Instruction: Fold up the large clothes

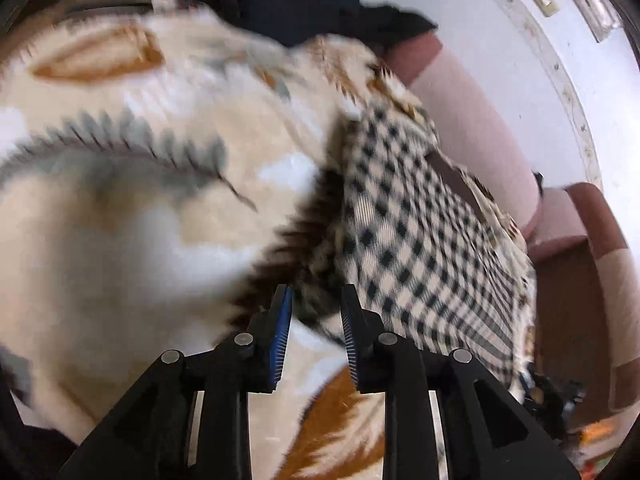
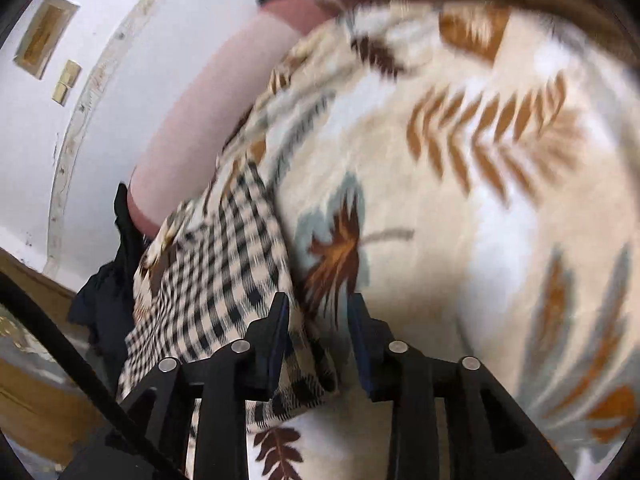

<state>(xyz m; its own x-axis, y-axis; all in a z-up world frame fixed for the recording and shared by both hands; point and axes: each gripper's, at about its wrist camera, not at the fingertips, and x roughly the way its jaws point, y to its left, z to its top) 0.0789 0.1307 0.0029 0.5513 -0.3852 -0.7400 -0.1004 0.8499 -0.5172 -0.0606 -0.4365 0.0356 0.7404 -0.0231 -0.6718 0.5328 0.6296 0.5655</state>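
One checked cloth [image 1: 420, 232] lies on a leaf-print blanket [image 1: 160, 200] by a pink sofa [image 1: 472, 120] and white wall [image 1: 500, 20]; both hand-held grippers, left [image 1: 316, 300] and right [image 2: 318, 308], stand apart, gripping nothing.

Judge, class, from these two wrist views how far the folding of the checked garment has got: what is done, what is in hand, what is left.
Done: the checked garment lies spread on the leaf-patterned blanket, with no neat fold visible. In hand: nothing clearly; the left gripper and right gripper stand open over its edge, though blur hides any contact. Left: apparently all the folding itself.
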